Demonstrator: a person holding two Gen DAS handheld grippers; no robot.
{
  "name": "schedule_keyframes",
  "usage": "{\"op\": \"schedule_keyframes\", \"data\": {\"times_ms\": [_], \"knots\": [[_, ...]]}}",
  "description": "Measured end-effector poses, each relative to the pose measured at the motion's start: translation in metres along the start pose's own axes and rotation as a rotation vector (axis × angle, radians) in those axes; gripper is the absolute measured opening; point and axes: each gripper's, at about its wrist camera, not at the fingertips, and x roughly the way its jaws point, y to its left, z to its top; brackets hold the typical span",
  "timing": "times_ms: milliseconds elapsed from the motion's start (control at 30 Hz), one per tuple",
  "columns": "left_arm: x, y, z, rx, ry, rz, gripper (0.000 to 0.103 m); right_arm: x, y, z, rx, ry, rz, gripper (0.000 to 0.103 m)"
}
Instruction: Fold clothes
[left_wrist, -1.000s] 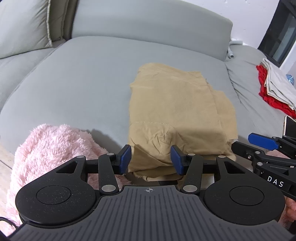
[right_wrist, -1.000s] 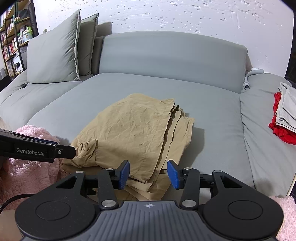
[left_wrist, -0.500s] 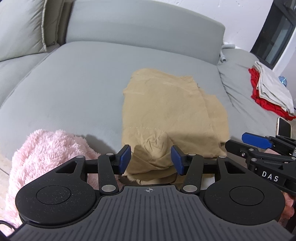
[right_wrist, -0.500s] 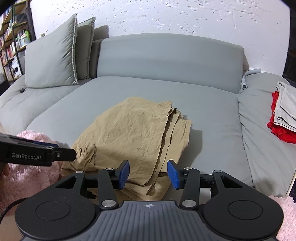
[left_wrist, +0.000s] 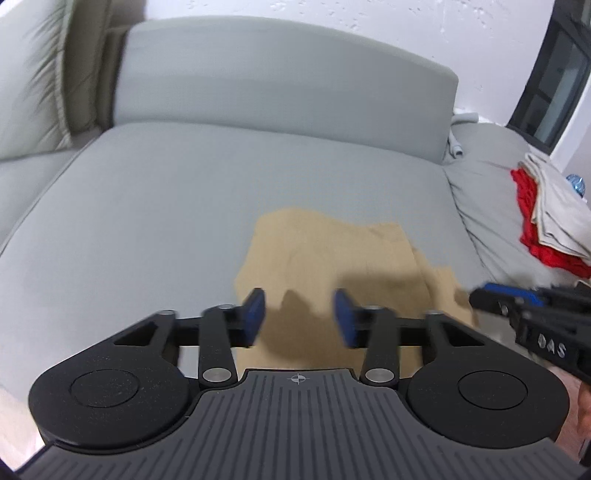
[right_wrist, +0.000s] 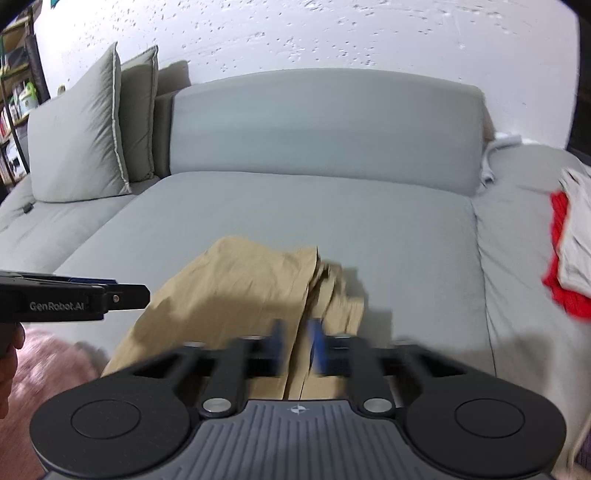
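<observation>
A folded tan garment (left_wrist: 332, 254) (right_wrist: 236, 291) lies on the grey sofa seat (left_wrist: 166, 206) (right_wrist: 406, 236). My left gripper (left_wrist: 300, 318) is open just above the garment's near left part, with only its shadow between the blue pads. Seen from the right wrist view, the left gripper (right_wrist: 110, 297) hovers over the garment's left edge. My right gripper (right_wrist: 297, 345) is blurred, its pads drawn close together on the stacked layered edge of the garment. In the left wrist view the right gripper (left_wrist: 517, 301) sits at the garment's right edge.
A red garment with a pale grey one on top (left_wrist: 546, 218) (right_wrist: 569, 254) is piled on the sofa's right section. Grey pillows (right_wrist: 81, 140) lean at the back left. A pink fluffy blanket (right_wrist: 48, 365) lies at the near left. A shelf stands far left.
Both grippers have moved forward over the garment and the views have tilted up. The right gripper's fingers have closed in on the garment's layered edge. The left gripper stays open.
</observation>
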Motion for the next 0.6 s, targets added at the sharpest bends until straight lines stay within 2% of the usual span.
{"op": "schedule_keyframes", "data": {"times_ms": [33,133,200,300,333,367,400,433,500,567,600], "knots": [[0.009,-0.001,0.004,0.011,0.0,0.004,0.008,0.01,-0.001,0.007,-0.006,-0.001,-0.003,0.009],[0.041,-0.004,0.013,0.05,0.006,0.018,0.005,0.041,-0.002,0.025,-0.021,0.004,-0.009,0.009],[0.056,-0.005,0.011,0.07,0.037,0.017,0.004,0.066,-0.002,0.031,-0.025,0.022,-0.007,0.009],[0.079,-0.008,-0.01,0.136,0.09,0.037,0.004,0.093,-0.003,0.028,-0.025,0.064,0.027,0.009],[0.08,-0.011,-0.02,0.177,0.072,0.045,0.004,0.1,-0.004,0.025,-0.034,0.089,0.023,0.008],[0.078,-0.015,-0.029,0.231,0.043,0.053,0.004,0.108,-0.005,0.021,-0.042,0.114,0.019,0.0],[0.077,-0.017,-0.033,0.255,0.032,0.057,0.003,0.115,-0.006,0.017,-0.051,0.139,0.015,0.0],[0.076,-0.017,-0.034,0.256,0.029,0.054,0.003,0.125,-0.016,0.006,-0.065,0.173,-0.021,0.0],[0.074,-0.016,-0.037,0.25,0.022,0.048,0.003,0.12,-0.026,0.005,-0.028,0.158,-0.098,0.0],[0.073,-0.015,-0.039,0.237,0.008,0.048,0.003,0.114,-0.037,0.006,0.004,0.136,-0.182,0.009],[0.072,-0.014,-0.041,0.23,0.001,0.049,0.003,0.108,-0.045,0.009,0.051,0.129,-0.154,0.013]]}}
